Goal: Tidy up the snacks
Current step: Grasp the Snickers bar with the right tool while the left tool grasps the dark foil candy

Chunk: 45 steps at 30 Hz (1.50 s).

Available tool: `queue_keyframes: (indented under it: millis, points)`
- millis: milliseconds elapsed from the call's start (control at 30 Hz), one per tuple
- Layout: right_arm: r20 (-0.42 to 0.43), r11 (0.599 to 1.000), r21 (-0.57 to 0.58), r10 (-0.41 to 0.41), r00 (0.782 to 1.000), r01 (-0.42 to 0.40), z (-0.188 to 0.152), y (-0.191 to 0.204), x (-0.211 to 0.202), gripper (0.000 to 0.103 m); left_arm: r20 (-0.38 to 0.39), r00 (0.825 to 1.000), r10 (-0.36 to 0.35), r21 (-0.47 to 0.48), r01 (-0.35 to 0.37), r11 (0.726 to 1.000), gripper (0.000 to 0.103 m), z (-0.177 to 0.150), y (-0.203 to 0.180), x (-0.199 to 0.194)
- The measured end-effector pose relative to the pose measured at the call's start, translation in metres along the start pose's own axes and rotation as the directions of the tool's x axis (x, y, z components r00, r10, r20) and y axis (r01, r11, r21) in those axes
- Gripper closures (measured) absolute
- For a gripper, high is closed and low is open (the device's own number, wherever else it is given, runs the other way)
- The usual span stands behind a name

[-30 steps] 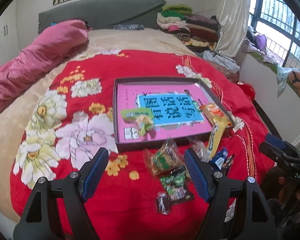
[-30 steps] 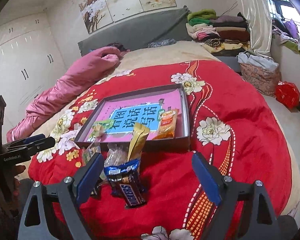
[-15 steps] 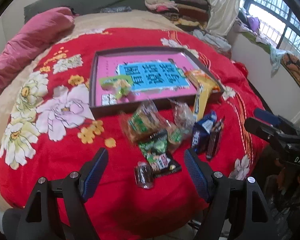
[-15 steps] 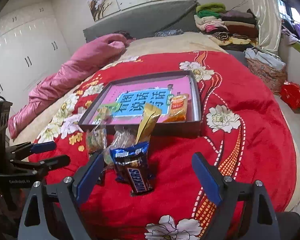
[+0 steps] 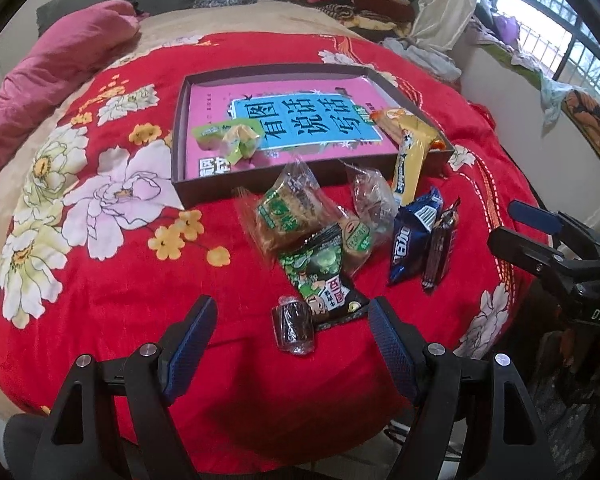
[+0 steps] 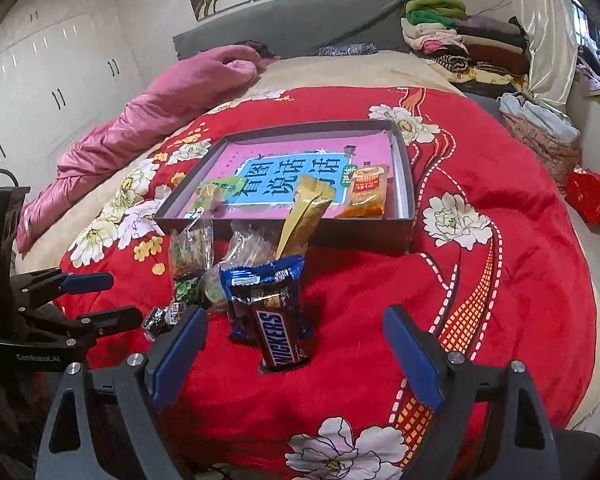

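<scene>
Pink quilt (image 6: 148, 120) beyond tray (image 6: 404, 184); clothes pile (image 6: 464, 40), perhaps folded.

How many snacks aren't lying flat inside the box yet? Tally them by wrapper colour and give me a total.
Clear wrappers: 3
Green-and-black packet: 1
Blue packet: 1
Brown Snickers bar: 1
Small dark sweet: 1
Yellow bar, propped on the rim of the box: 1
Total: 8
</scene>
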State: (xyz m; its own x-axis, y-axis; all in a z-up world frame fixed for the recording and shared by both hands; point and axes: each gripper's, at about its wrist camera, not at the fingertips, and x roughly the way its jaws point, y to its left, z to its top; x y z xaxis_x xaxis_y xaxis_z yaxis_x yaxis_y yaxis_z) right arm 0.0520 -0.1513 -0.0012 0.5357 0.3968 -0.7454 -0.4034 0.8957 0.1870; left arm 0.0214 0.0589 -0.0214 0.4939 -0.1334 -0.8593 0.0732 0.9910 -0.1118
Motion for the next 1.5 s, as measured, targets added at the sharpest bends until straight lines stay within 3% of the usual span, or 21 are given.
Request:
queue_keyframes:
  millis: [733,1133,1267,1500]
  points:
    - [-0.107,0.996,-0.076,0.029,0.994,-0.038,-0.012,0.018,0.041,0.014,-0.093,0.995,-0.040,-0.033,0.037,0.999,0.024,-0.015,0.008,0.031]
    - [-0.127,0.997,-0.059,0.043,0.991,-0.051,-0.012,0.015,0.054,0.038,-0.110,0.991,-0.074,-0.066,0.067,0.996,0.064,-0.014,0.016,0.043]
    - [-0.147,0.995,-0.073,0.054,0.988,-0.066,-0.013,0.019,0.063,0.055,-0.115,0.990,-0.085,-0.063,0.078,0.995,0.071,-0.013,0.016,0.047]
    - [-0.150,0.995,-0.045,0.081,0.985,-0.089,-0.012,0.013,0.067,0.058,-0.119,0.988,-0.099,-0.076,0.090,0.993,0.075,-0.009,0.017,0.056]
